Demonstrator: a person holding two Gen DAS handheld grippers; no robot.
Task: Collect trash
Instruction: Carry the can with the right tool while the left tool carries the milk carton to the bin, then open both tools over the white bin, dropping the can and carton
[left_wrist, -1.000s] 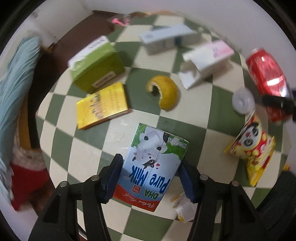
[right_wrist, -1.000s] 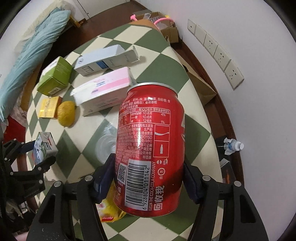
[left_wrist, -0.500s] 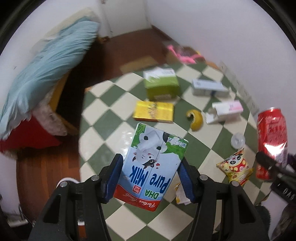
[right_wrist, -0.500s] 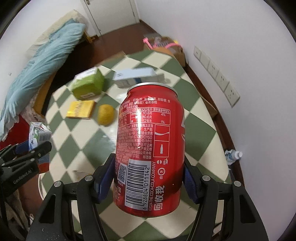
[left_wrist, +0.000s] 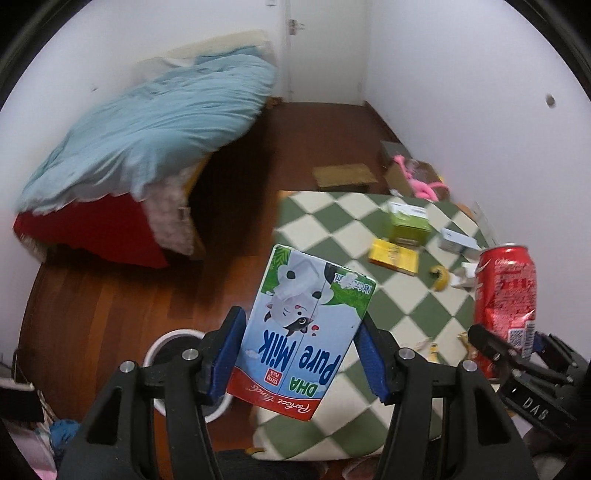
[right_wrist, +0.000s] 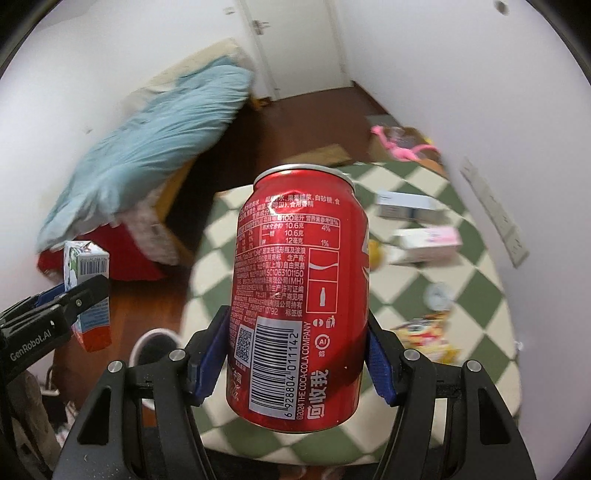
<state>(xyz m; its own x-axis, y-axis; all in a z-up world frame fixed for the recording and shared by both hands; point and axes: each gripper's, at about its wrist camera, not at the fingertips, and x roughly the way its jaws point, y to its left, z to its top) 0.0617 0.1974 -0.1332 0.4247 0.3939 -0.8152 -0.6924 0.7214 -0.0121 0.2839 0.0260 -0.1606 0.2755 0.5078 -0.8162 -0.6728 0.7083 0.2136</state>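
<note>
My left gripper (left_wrist: 299, 354) is shut on a blue and white milk carton (left_wrist: 306, 325), held in the air above the table's left edge. My right gripper (right_wrist: 295, 354) is shut on a red cola can (right_wrist: 299, 295), held upright above the table. The can also shows at the right of the left wrist view (left_wrist: 506, 295), and the carton at the left of the right wrist view (right_wrist: 86, 291). A white round bin (left_wrist: 173, 343) stands on the wooden floor below and left of the carton; it also shows in the right wrist view (right_wrist: 151, 343).
On the green checkered table (left_wrist: 332, 221) lie a green box (left_wrist: 408, 221), a yellow box (left_wrist: 393, 256), a lemon peel (left_wrist: 439, 282), a blue-white box (right_wrist: 404, 205), a pink-white box (right_wrist: 428, 240), a snack bag (right_wrist: 428, 332) and a clear lid (right_wrist: 437, 295). A bed with a blue quilt (left_wrist: 147, 125) stands at the left.
Both grippers have risen and pulled back from the table with the carton and the can. The views now take in the floor, the bin and the bed.
</note>
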